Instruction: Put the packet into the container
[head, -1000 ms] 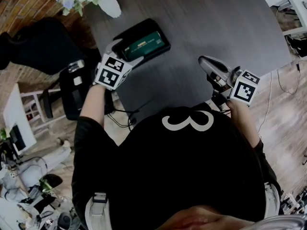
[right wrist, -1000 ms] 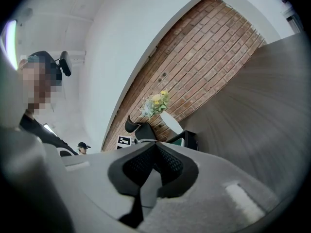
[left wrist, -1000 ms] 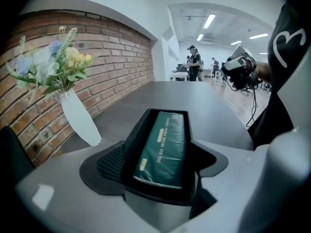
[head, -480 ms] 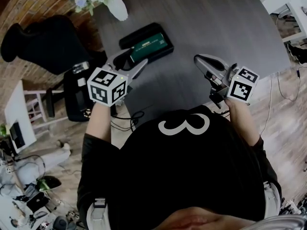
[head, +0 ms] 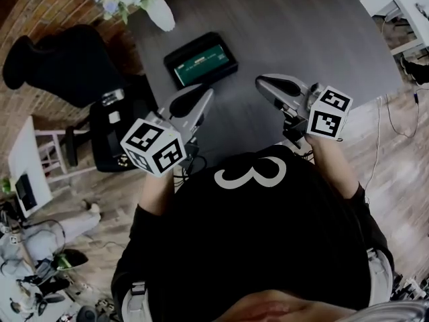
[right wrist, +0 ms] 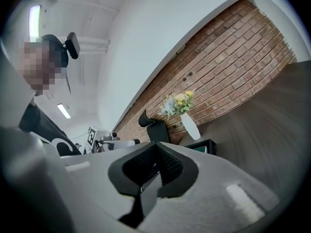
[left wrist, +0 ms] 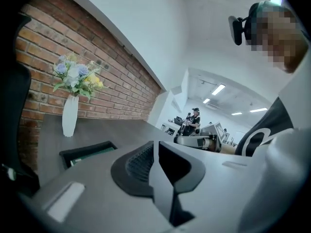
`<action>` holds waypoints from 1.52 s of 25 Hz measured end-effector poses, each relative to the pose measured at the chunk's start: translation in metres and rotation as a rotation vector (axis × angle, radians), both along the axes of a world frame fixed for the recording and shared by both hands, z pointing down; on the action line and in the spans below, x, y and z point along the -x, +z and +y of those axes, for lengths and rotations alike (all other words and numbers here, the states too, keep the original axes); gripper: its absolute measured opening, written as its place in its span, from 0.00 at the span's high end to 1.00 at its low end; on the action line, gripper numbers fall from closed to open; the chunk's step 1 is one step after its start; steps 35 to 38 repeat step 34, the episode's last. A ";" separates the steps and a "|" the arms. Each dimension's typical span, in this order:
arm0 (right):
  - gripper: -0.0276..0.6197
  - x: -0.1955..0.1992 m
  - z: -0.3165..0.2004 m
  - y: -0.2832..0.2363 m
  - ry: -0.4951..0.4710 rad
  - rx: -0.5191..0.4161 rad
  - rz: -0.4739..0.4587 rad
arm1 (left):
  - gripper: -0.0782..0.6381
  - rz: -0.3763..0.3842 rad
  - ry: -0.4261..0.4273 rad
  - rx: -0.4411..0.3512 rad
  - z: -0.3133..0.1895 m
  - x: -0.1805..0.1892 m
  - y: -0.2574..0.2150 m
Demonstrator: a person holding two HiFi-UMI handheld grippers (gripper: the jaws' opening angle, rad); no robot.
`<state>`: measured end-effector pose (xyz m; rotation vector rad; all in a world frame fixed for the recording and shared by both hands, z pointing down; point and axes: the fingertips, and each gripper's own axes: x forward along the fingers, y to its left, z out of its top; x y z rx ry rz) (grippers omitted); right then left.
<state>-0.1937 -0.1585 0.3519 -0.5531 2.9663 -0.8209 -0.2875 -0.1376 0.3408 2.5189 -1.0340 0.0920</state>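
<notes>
The green packet (head: 202, 63) lies flat inside the black container (head: 194, 43) on the dark table (head: 288, 25). My left gripper (head: 206, 94) hovers near the table's front edge, below and apart from the container. Its jaws are closing, nearly together, with nothing between them. In the left gripper view the container (left wrist: 73, 151) sits ahead at the left, beyond the empty left gripper (left wrist: 155, 147). My right gripper (head: 260, 81) hangs to the right, shut and empty. In the right gripper view the right gripper (right wrist: 156, 149) is pressed together, and the container (right wrist: 206, 143) shows behind it.
A white vase of flowers (head: 161, 12) stands at the table's far left corner. A black office chair (head: 67, 62) and a low stool with items (head: 107, 129) stand left of the table. White furniture (head: 402, 5) is at the right.
My left gripper has drawn back from the container toward the body and its jaws have closed. The packet stays in the container. The right gripper shifted slightly left.
</notes>
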 end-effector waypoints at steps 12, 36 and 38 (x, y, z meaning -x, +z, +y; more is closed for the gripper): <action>0.95 0.004 0.010 0.012 -0.005 -0.029 0.038 | 0.88 0.072 -0.003 0.060 0.008 -0.017 0.017; 0.95 0.003 0.004 0.017 -0.009 -0.009 0.021 | 0.88 0.049 0.007 0.041 0.003 -0.024 0.020; 0.95 0.003 0.004 0.017 -0.009 -0.009 0.021 | 0.88 0.049 0.007 0.041 0.003 -0.024 0.020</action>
